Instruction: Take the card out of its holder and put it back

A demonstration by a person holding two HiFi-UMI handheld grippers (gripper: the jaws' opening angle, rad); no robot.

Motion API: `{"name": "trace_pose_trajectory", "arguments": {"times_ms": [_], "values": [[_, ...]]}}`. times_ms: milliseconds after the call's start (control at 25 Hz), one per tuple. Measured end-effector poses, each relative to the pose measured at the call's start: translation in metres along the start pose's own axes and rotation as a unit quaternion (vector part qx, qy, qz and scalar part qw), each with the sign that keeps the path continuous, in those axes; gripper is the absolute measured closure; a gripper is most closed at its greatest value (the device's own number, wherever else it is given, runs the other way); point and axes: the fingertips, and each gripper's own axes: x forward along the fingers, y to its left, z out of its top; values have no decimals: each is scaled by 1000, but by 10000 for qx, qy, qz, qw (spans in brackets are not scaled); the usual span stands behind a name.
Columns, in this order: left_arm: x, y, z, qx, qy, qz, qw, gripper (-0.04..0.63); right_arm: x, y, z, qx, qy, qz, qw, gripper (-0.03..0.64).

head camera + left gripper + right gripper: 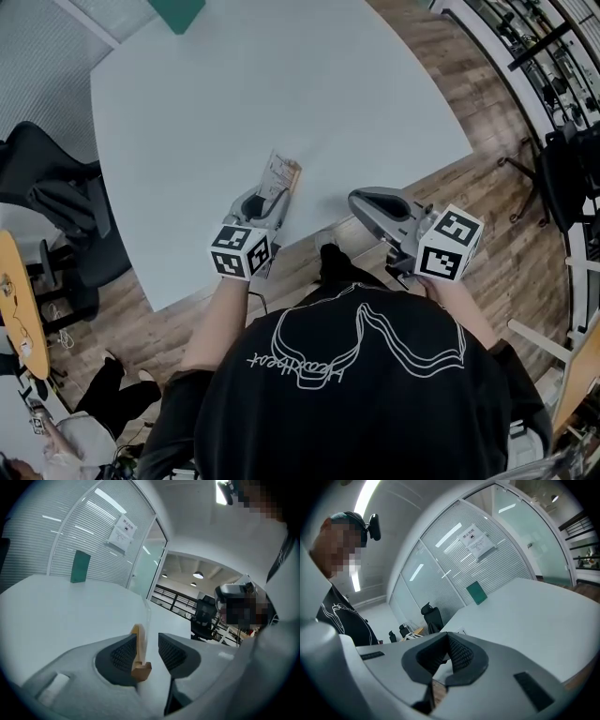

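A printed card (278,172) stands on edge in a small wooden holder (292,176) near the front edge of the white table (281,84). My left gripper (273,199) reaches it from the near side. In the left gripper view the wooden holder (139,660) sits between the jaws against the left pad. The right pad (172,652) stands clear of it, so my left gripper (146,641) is open around the holder. A thin clear sheet edge (146,620) rises beside the wood. My right gripper (357,200) hovers at the table's front edge, right of the holder, and my right gripper (447,638) is shut on nothing.
A green upright object (176,11) stands at the table's far edge, also seen as a green block (80,566) from the left gripper. A black office chair (56,197) is left of the table. Wooden floor lies in front and to the right.
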Motion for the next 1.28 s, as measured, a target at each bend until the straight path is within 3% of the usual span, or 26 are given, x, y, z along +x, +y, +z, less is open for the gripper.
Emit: {"name": "trace_pose_trajectory", "arguments": {"times_ms": [520, 1280], "values": [[9, 8, -3, 26, 44, 333, 9994, 558, -1, -7, -10, 137, 67, -64, 9999, 607], [5, 13, 8, 54, -64, 527, 9986, 569, -3, -9, -13, 291, 8, -109, 9995, 607]]}}
